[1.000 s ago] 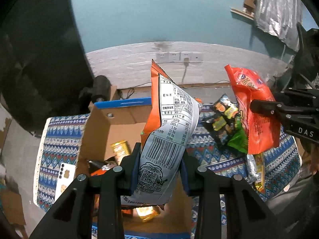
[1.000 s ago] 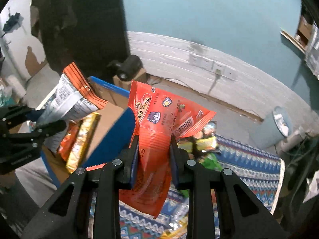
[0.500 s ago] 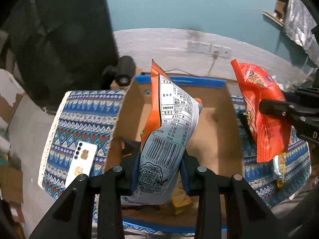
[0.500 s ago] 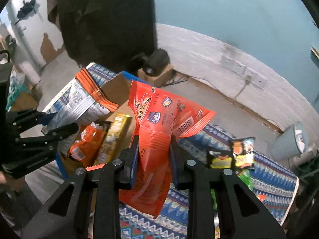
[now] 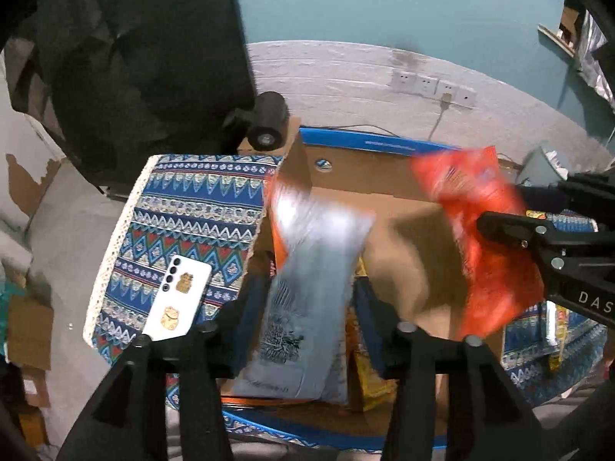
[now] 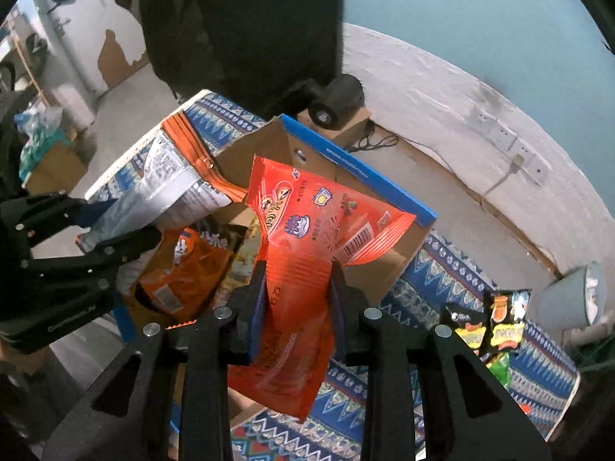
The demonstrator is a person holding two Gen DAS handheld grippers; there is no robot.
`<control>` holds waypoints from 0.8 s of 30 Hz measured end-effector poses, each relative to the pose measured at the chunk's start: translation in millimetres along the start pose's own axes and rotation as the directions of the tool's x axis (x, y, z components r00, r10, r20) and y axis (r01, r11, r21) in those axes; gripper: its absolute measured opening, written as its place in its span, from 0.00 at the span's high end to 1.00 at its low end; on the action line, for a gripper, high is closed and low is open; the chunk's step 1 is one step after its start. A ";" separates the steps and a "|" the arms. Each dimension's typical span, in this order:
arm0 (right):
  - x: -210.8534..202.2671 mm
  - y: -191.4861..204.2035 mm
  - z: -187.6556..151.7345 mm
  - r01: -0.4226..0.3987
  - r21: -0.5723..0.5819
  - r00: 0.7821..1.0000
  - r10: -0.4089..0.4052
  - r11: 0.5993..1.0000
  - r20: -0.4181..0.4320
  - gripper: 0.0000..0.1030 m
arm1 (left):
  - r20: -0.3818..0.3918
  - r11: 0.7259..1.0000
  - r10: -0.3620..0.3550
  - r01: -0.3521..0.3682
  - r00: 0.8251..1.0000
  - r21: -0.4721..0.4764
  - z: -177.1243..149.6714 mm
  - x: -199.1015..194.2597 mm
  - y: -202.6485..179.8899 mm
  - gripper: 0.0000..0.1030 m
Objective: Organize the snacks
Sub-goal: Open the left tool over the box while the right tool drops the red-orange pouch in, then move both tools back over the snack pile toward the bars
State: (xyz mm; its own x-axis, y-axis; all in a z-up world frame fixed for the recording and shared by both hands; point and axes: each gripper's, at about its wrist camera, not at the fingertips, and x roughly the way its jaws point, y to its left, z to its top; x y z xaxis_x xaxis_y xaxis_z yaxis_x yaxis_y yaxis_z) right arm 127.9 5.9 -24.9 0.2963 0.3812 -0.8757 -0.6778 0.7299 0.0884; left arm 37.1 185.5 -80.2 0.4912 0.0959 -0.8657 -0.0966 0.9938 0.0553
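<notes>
While packets lie inside, the cardboard box [image 6: 388,265] stands open.

An open brown cardboard box with blue rim [image 5: 388,192] sits on the patterned-cloth worktop [image 5: 192,207]; a white phone [image 5: 177,299] lies left of it, small dark snack packets [image 6: 492,322] right.

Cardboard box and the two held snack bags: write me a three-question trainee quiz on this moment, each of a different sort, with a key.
1. True or false: the right gripper is shut on the red snack bag.
2. Multiple choice: the white phone lies on (A) the patterned tablecloth, (B) the floor, (C) the inside of the cardboard box.
3. Fill in: the silver and orange chip bag sits between the fingers of the ____ gripper.

Key: 1 true; 2 A; 3 left.
</notes>
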 end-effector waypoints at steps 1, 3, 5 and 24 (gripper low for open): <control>-0.6 0.5 0.0 0.010 -0.001 1.000 -0.010 1.000 0.002 0.62 | 0.002 1.000 0.008 -0.008 1.000 0.001 0.2 -0.2 0.1 0.38; -2.9 -2.1 0.3 0.018 0.007 1.000 -0.018 1.000 0.010 0.45 | 0.006 1.000 0.019 -0.019 1.000 0.000 0.2 -1.5 0.0 0.36; -7.3 -4.7 0.1 0.018 0.016 1.000 -0.018 1.000 0.019 0.42 | 0.003 1.000 0.017 -0.017 1.000 -0.003 0.6 -1.4 0.3 0.34; -55.4 -55.9 -51.2 0.101 0.123 0.995 -0.102 0.987 0.001 0.26 | 0.035 0.990 -0.093 0.089 0.995 0.111 4.8 -23.7 -66.3 0.22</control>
State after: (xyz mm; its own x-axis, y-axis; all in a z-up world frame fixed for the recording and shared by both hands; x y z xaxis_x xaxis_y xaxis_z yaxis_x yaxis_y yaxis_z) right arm 114.9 -85.1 -5.6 0.3650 0.3052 -0.8796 -0.5565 0.8289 0.0567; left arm 36.0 117.6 -61.0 0.5280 0.0045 -0.8493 0.0439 0.9985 0.0326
